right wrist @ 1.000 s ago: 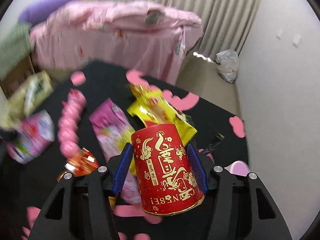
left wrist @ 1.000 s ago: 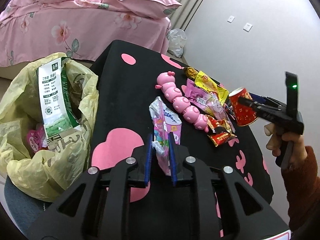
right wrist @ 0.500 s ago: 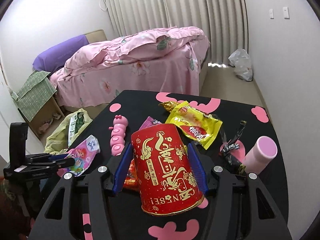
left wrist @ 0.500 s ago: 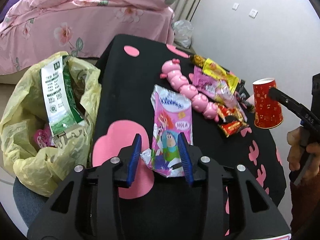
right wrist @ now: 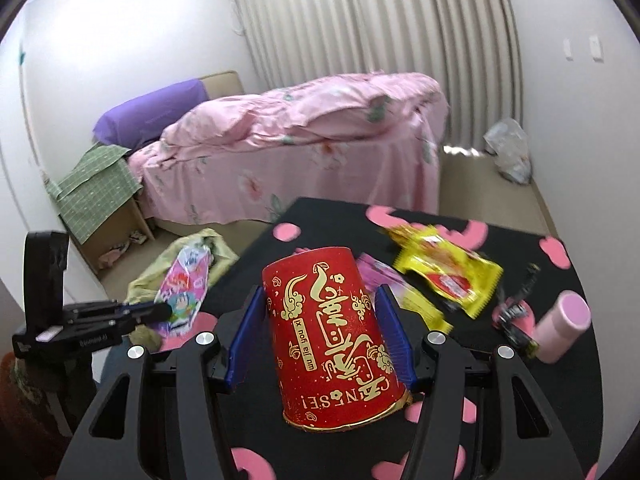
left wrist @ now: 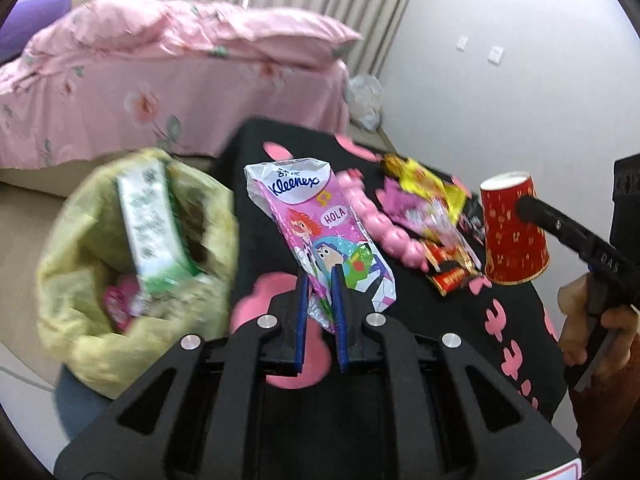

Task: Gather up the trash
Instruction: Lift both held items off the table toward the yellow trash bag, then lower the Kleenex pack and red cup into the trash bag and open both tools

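Observation:
My left gripper [left wrist: 320,300] is shut on a pink Kleenex tissue pack [left wrist: 320,224] and holds it in the air beside the yellow trash bag [left wrist: 80,280]. The bag hangs at the table's left edge and holds a green-white milk carton [left wrist: 154,220]. My right gripper [right wrist: 320,336] is shut on an upside-down red paper cup [right wrist: 332,340] above the black table [right wrist: 520,432]. The cup also shows in the left wrist view [left wrist: 510,228]. The left gripper and tissue pack show in the right wrist view [right wrist: 184,292], above the bag [right wrist: 160,264].
On the table lie a pink caterpillar toy [left wrist: 380,220], a yellow snack packet [right wrist: 448,272], a pink wrapper [left wrist: 416,208], a red-gold wrapper [left wrist: 448,272], a dark wrapper [right wrist: 516,312] and a pink bottle [right wrist: 560,328]. A pink bed [right wrist: 304,152] stands behind.
My left gripper opened briefly, then shut again on the tissue pack and lifted it toward the bag. My right gripper has risen and turned left, cup still held.

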### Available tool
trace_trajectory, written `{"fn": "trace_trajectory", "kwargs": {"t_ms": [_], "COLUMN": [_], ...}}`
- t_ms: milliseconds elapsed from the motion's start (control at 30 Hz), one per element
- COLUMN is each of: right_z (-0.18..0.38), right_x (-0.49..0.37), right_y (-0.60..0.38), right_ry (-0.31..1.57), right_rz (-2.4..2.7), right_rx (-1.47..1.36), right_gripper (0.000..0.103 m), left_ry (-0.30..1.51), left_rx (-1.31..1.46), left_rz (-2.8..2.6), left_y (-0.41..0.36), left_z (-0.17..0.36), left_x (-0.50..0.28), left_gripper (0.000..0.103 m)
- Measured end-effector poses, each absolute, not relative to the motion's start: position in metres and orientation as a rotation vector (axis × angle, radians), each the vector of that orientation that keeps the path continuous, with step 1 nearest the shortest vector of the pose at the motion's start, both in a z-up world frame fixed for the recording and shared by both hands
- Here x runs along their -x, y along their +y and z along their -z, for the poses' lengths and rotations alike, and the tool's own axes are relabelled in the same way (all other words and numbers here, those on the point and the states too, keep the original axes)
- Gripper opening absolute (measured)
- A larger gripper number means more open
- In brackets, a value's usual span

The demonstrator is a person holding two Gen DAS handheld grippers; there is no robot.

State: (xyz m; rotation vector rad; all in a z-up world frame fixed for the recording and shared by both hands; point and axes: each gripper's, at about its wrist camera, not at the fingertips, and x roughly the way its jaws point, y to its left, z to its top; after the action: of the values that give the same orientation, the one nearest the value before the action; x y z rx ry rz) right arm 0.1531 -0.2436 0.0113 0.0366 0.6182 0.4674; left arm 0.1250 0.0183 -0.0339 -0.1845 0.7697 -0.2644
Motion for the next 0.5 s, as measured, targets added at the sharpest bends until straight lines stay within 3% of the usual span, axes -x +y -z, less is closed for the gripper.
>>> {"fn": "trace_trajectory", "kwargs": {"t_ms": [500], "right_z": [-0.025], "right_x": [-0.157], "right_y": [-0.125], "right_ry": [0.611], "right_rz": [-0.645], "right_rx": [0.056], "right_gripper": [0.053], "left_ry": [0.711], "left_rx": [0.319], "left_rz": [-0.001], "left_y": [0.136], "left_z": [0.039], "left_x": [-0.099], "left_gripper": [0.011]}}
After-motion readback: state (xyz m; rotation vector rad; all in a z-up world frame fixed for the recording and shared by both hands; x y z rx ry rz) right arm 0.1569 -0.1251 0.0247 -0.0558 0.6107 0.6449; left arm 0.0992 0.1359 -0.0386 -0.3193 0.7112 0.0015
